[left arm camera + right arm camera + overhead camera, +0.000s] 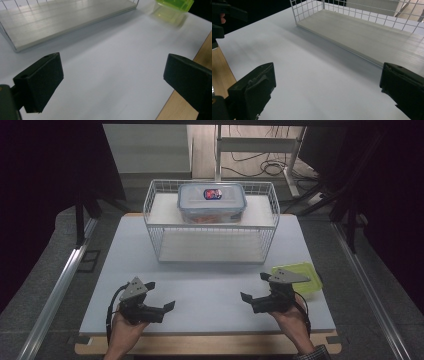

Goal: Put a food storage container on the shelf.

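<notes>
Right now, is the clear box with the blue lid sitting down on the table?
No. The clear box with the blue lid sits on the top shelf of the white wire rack, above the white table.

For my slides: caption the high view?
Both tools open above the table, wire rack beyond.
</notes>
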A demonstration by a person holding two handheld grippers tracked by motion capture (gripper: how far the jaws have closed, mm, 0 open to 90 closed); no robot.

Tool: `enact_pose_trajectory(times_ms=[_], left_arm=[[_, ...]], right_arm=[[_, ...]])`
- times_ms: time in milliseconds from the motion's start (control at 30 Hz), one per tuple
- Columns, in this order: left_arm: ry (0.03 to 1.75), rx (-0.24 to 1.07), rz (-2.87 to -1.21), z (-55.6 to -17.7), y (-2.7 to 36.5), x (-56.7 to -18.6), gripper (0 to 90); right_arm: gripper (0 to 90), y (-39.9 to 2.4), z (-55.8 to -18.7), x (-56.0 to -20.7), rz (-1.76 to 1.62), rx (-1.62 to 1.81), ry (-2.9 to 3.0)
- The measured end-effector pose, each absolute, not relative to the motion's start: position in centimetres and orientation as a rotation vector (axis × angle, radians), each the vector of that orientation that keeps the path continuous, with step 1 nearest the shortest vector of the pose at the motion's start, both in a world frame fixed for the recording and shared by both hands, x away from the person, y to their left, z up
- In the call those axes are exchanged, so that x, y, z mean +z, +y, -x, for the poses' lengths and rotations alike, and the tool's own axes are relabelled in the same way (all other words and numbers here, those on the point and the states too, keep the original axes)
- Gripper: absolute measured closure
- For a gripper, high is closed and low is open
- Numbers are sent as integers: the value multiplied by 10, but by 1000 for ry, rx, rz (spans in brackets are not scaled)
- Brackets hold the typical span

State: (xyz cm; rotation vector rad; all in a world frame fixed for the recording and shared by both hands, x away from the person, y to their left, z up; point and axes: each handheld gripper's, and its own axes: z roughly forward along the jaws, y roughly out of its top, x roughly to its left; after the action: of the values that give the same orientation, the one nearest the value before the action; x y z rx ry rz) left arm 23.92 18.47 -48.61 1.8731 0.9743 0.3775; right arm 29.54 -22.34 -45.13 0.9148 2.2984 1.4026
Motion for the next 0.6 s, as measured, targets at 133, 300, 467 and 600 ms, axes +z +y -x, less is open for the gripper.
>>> enact_pose_trajectory(times_ms=[133,300,467,600], left_arm=[[970,398,-1889,-233,183,-489,25],[973,415,-1905,-226,185,-495,24],[980,445,-1925,-222,186,-497,24],[983,475,-1938,-217,188,-501,24]], right_arm=[[13,-227,-289,-454,-919,1390,2287],[13,-231,-284,-459,-916,1355,2274],[13,-235,-280,-463,-918,1336,2281],[13,-238,-276,-466,-909,1318,2283]])
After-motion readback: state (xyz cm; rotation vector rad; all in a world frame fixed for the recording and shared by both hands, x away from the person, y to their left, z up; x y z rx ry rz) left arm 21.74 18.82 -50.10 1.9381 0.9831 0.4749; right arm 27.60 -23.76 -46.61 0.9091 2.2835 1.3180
